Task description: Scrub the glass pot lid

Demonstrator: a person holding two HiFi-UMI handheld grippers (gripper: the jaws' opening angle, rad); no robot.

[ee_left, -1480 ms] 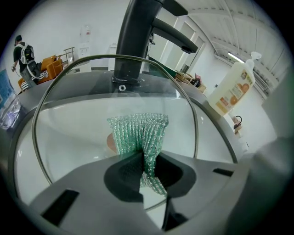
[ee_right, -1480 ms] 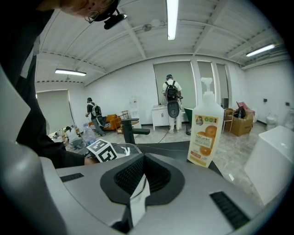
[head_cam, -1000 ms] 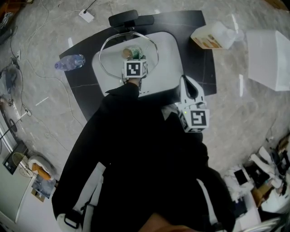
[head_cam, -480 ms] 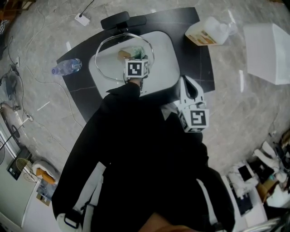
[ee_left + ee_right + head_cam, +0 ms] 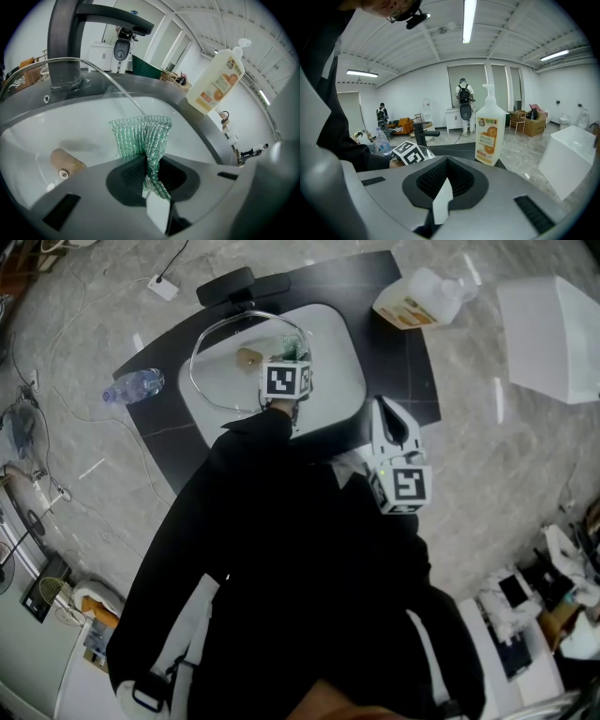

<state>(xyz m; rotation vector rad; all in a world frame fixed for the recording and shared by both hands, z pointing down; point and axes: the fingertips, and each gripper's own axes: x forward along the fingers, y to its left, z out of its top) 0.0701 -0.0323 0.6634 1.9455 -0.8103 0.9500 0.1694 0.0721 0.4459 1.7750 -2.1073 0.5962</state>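
Looks like the scrubbing step itself, at or just short of contact. Pinching a green mesh scrubber [image 5: 143, 136] in the left gripper [image 5: 150, 168], jaws clamped on its lower fold, the rest fanned out ahead over the sink [image 5: 337, 362]. Holding that gripper low inside the basin, just beside the right rim of the lid [image 5: 234, 376].

Lid sitting in the sink, tilted, with the knob [image 5: 65, 161] facing up and its metal rim arcing towards the faucet [image 5: 65, 42]. Hard to say whether scrubber and glass actually touch; tip and rim overlap in the left gripper view.

Carrying nothing in the right gripper [image 5: 440, 197]: jaws together, held up and well apart from the sink, pointing past the soap bottle [image 5: 489, 136] standing on the desk [image 5: 398, 371].

Next, probably: press the scrubber flat onto the glass and sweep across towards the knob. Calls for light, even pressure, since nothing pins the lid and a loose tilted lid may slide or rock. Could bring the right gripper down to steady the rim.
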